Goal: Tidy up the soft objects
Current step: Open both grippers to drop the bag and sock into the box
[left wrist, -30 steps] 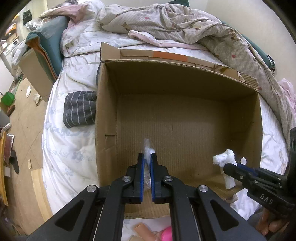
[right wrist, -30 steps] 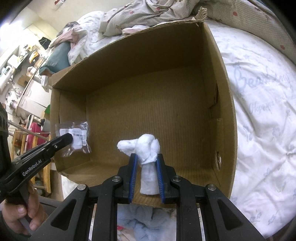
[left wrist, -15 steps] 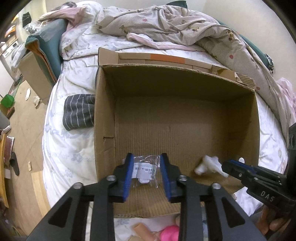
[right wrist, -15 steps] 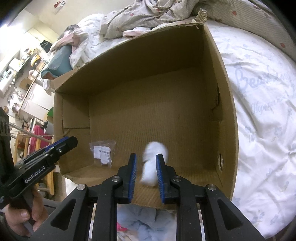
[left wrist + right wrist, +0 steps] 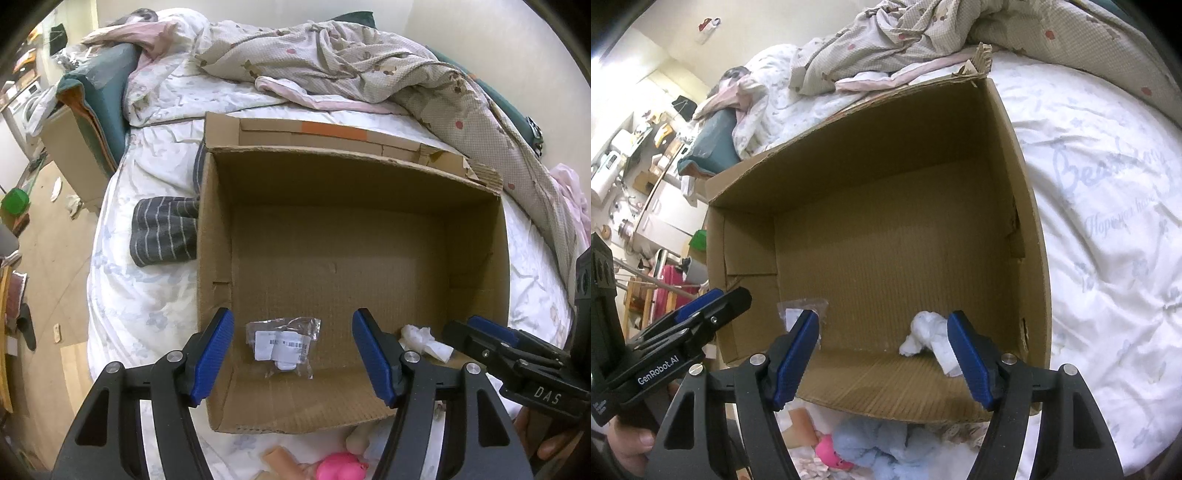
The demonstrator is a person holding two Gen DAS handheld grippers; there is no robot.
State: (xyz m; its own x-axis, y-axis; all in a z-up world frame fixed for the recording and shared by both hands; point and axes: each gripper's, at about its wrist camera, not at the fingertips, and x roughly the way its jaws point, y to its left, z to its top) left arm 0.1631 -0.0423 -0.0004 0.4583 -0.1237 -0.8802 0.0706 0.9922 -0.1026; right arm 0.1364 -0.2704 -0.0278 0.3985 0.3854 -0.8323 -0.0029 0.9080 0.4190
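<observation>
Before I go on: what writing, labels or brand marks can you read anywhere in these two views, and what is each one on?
"DAS": white letters on the right gripper body, in the left wrist view.
"GenRobot.AI": white letters on the left gripper body, in the right wrist view.
"Bea...": pale blue script printed on the white quilt; the rest and the line below it are too faint to read.
White barcode labels on the clear plastic packet in the cardboard box: too small to read.

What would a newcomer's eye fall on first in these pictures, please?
The big open cardboard box on the white quilt dominates both views. Near its front wall lie a clear plastic packet and a crumpled white cloth, apart from each other. The left gripper and right gripper hang over them; their jaws have just been opening and grip nothing. Below the box's front edge, a pink toy peeks out.
</observation>
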